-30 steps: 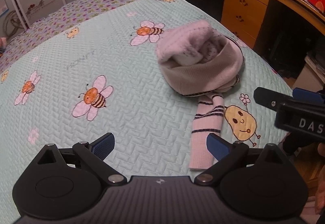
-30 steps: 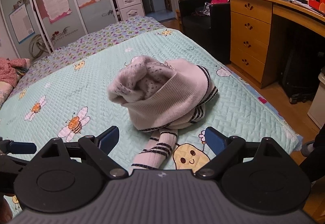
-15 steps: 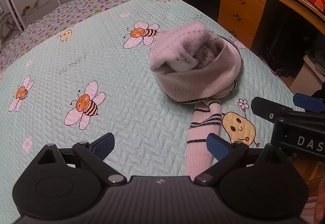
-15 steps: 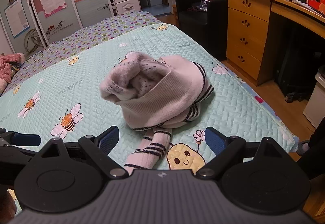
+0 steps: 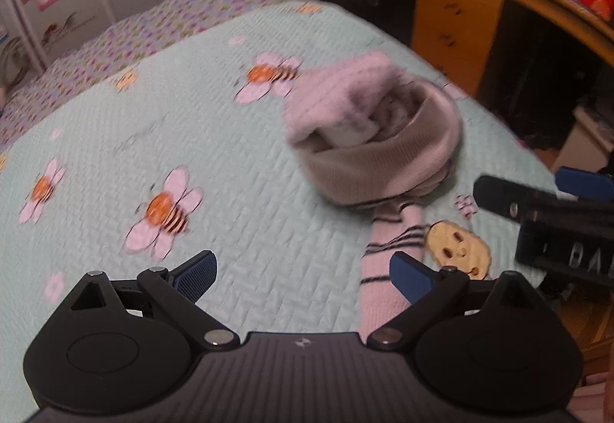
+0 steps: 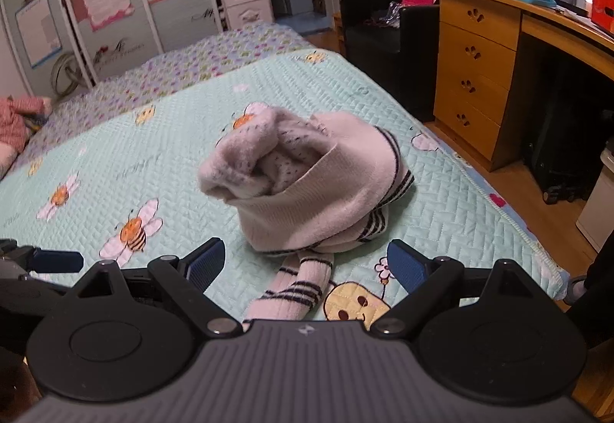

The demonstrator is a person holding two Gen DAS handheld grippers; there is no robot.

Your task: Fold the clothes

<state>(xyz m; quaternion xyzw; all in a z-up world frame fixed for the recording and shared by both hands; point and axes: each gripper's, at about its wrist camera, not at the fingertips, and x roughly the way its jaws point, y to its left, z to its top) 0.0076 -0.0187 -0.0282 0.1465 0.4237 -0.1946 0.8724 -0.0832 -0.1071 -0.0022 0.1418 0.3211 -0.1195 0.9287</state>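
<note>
— Sweater (image 6: 318,189) first: where is it?

— On the bed (image 6: 161,169), all bunched up in a soft pink heap near the bed's edge. One striped sleeve (image 6: 295,288) sticks out toward us, next to a yellow pear face (image 6: 355,302) on the cover.

— Has anything changed in the last second?

— Not much. The heap looks the same as a second ago. Both grippers have only drifted a tiny bit. The left view has gone blurry, so that hand is wobbling a little.

— Are the grippers holding anything?

— No. The right gripper (image 6: 305,263) has its jaws spread wide, with nothing in them. The sleeve lies on the bed below and in front of it. The left gripper (image 5: 303,271) is spread wide too, and empty, just beside the sleeve.

— So the folding?

— I think it has not started. The sweater must be spread flat first. The sleeve looks like the easy bit to pinch.
</note>
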